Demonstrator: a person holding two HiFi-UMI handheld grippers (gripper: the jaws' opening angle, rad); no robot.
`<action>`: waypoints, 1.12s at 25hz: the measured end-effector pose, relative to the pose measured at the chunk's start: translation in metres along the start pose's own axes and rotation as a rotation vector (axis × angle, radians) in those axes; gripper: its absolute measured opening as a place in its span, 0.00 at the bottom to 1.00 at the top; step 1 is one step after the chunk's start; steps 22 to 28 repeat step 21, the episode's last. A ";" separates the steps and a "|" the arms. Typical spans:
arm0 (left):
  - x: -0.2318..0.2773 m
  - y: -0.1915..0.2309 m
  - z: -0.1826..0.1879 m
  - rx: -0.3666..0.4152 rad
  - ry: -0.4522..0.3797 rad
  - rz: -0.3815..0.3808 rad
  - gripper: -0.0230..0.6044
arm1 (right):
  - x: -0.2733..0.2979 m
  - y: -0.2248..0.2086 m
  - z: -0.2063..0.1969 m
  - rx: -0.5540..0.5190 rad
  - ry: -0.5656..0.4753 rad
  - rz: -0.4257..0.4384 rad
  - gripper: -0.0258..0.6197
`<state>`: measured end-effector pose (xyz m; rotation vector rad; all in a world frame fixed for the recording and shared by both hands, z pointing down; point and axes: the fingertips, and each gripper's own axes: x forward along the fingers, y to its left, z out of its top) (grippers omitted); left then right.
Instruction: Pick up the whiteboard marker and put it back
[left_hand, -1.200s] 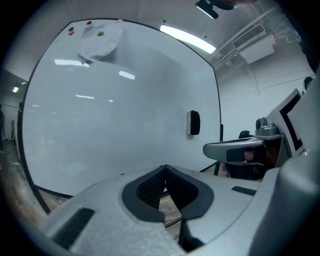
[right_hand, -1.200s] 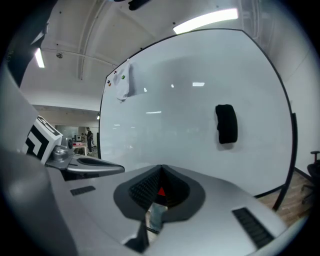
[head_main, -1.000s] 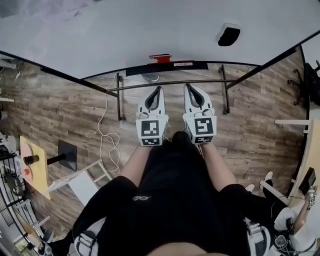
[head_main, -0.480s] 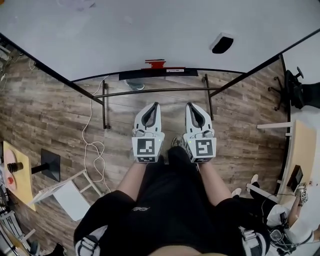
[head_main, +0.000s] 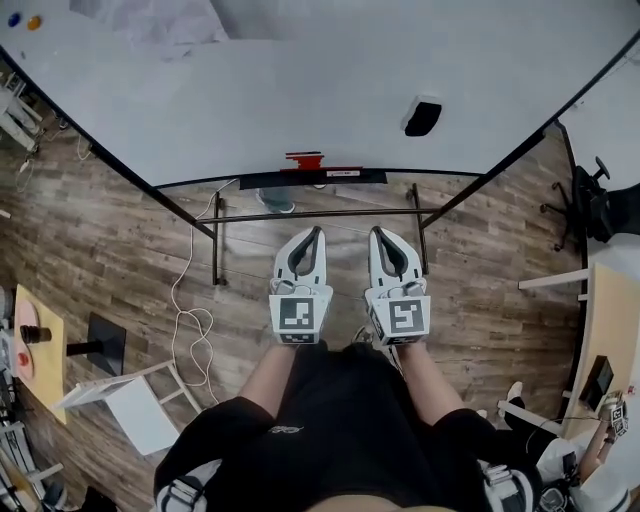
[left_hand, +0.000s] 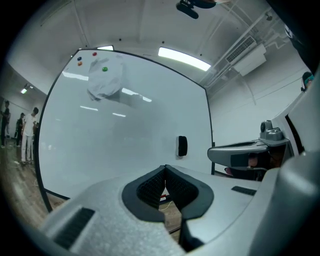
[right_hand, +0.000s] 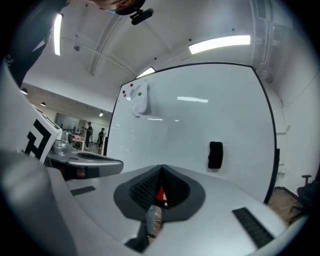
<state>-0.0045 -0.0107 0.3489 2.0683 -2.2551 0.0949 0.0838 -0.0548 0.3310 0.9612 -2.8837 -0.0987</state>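
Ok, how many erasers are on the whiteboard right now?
1. A black eraser sits on the whiteboard, right of centre, above and to the right of the tray. Neither gripper view shows another, though the paper sheet at the upper left could hide something small.

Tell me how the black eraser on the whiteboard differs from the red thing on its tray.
Colour: the eraser is black, the red thing is red.
Place: the eraser clings to the board's face, higher up and further right; the red thing sits on the tray along the board's lower edge.
Both are on the whiteboard.
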 end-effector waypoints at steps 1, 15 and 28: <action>0.001 -0.007 0.002 -0.004 -0.004 -0.002 0.05 | -0.003 -0.004 0.001 0.002 -0.004 0.001 0.04; 0.016 -0.055 0.015 0.004 -0.030 -0.005 0.05 | -0.028 -0.040 0.009 0.025 -0.062 0.025 0.04; 0.018 -0.069 0.012 0.002 -0.024 -0.007 0.05 | -0.037 -0.051 0.005 0.033 -0.056 0.025 0.04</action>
